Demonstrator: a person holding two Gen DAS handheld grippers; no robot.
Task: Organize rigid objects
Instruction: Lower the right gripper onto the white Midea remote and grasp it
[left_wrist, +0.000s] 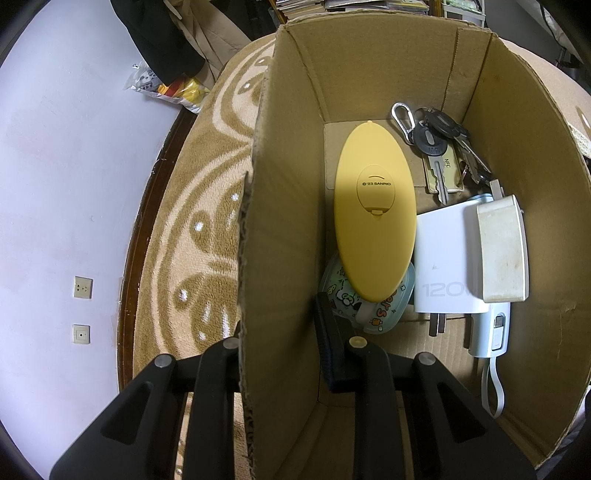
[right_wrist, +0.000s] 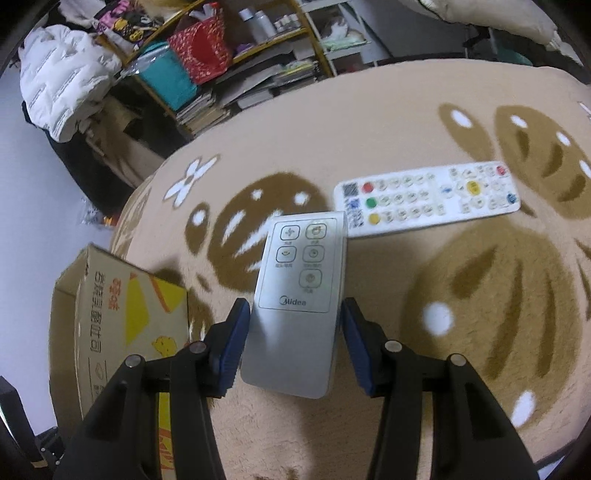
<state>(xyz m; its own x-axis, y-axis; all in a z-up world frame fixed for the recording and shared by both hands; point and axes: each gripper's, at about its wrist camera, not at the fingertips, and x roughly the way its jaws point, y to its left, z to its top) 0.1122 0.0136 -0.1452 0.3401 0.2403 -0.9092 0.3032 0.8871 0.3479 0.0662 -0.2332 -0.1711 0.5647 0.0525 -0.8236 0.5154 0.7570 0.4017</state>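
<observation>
- Left gripper (left_wrist: 284, 350): closed on the left wall of the cardboard box (left_wrist: 284, 184), one finger outside and one inside, with the wall's edge between them.
- Box sits on a tan patterned carpet (left_wrist: 192, 206); white wall (left_wrist: 55, 166) with two sockets lies to the left.
- Inside the box: yellow oval case (left_wrist: 373, 214) marked SANRIO, lying lengthwise left of centre, with its near end resting over a small printed container (left_wrist: 369, 306).
- Key bunch (left_wrist: 439, 147) with a carabiner at the far right of the box floor.
- White 120W charger (left_wrist: 443, 258) right of the yellow case, prongs pointing near. A cream block (left_wrist: 502, 247) lies on its right edge.
- Pale blue device (left_wrist: 495, 332) with a white cord at the near right, partly under the charger and block.
- Right gripper (right_wrist: 295, 339): jaws partway open and clamped on the silver Midea remote (right_wrist: 295, 295), blue pads against both of its long sides. Remote's near end is between the pads, button face up, far end pointing away.
- Remote looks lifted off the carpet (right_wrist: 369, 129); can't tell how clear it is.
- White multi-button remote (right_wrist: 424, 195) lies flat on the carpet, far right of the held one, apparently not touching it.
- In the right wrist view the cardboard box (right_wrist: 122, 317) sits near left of the gripper, printed side facing it.
- Cluttered shelves (right_wrist: 221, 55) and a white jacket (right_wrist: 62, 74) beyond the carpet's far left edge.
</observation>
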